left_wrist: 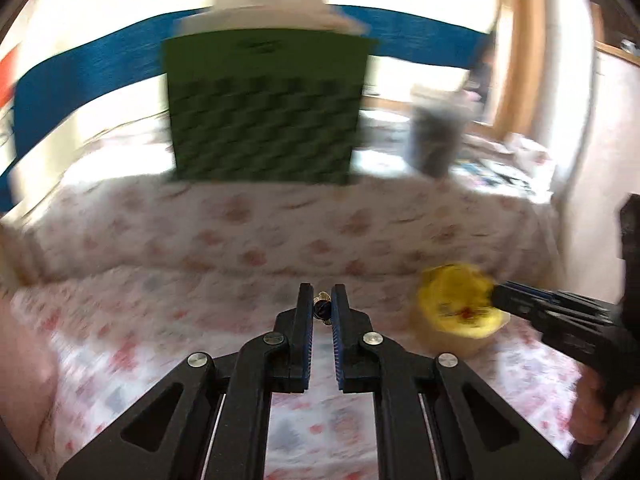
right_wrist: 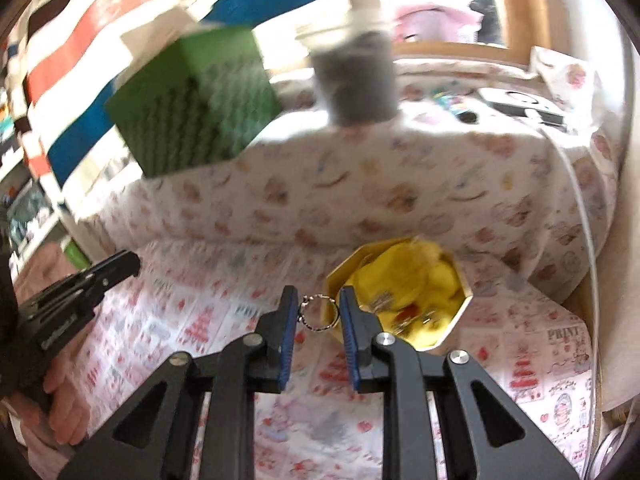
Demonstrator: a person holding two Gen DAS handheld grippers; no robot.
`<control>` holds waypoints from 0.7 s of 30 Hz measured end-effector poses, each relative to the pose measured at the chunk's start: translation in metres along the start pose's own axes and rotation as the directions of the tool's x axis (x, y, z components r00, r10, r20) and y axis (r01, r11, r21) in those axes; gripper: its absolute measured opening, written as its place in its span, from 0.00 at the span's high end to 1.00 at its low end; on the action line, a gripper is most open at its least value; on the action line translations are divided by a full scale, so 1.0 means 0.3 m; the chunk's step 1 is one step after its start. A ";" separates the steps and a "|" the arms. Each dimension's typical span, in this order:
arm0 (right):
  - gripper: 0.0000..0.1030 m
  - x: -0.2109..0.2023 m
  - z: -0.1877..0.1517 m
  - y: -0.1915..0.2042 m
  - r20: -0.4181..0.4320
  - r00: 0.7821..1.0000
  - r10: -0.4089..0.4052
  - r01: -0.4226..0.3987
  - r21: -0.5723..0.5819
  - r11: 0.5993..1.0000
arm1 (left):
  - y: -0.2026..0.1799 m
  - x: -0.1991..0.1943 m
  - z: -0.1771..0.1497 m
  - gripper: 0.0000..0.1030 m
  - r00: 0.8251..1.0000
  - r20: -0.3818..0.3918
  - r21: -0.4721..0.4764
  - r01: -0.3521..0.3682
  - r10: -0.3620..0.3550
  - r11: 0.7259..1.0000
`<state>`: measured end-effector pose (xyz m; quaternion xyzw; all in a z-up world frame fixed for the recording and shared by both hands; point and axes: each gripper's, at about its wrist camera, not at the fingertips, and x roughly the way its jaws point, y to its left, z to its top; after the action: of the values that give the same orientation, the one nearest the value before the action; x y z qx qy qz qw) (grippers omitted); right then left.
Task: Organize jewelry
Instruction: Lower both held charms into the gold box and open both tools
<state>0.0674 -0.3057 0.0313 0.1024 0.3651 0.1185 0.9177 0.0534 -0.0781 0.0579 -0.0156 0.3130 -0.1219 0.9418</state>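
My left gripper (left_wrist: 322,305) is shut on a small blue and gold jewel (left_wrist: 322,307) above the patterned cloth. My right gripper (right_wrist: 319,309) is shut on a silver ring-shaped bracelet (right_wrist: 319,314), held just left of a hexagonal box (right_wrist: 460,316) lined with yellow cloth that holds several jewelry pieces. In the left wrist view the same box (left_wrist: 452,332) sits to the right, with my right gripper (left_wrist: 496,298) at its edge. My left gripper (right_wrist: 124,266) shows at the left of the right wrist view. Both views are blurred by motion.
A green checkered box (left_wrist: 264,108) and a dark grey cup (left_wrist: 436,140) stand on a raised ledge covered in patterned cloth (left_wrist: 280,232). A striped red, white and blue cloth (left_wrist: 80,64) hangs behind. Papers and a white device (right_wrist: 520,104) lie at the ledge's right.
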 end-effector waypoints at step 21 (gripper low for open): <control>0.67 0.075 0.002 -0.266 0.069 0.996 0.048 -0.061 0.211 0.976 | -0.322 0.375 -0.003 0.92 0.965 -0.141 0.006 0.224 -0.221 0.975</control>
<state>0.0952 -0.3750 -0.0046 0.2137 0.3435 0.1006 0.9090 0.1187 -0.1987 0.0017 -0.0319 0.3732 -0.2308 0.8980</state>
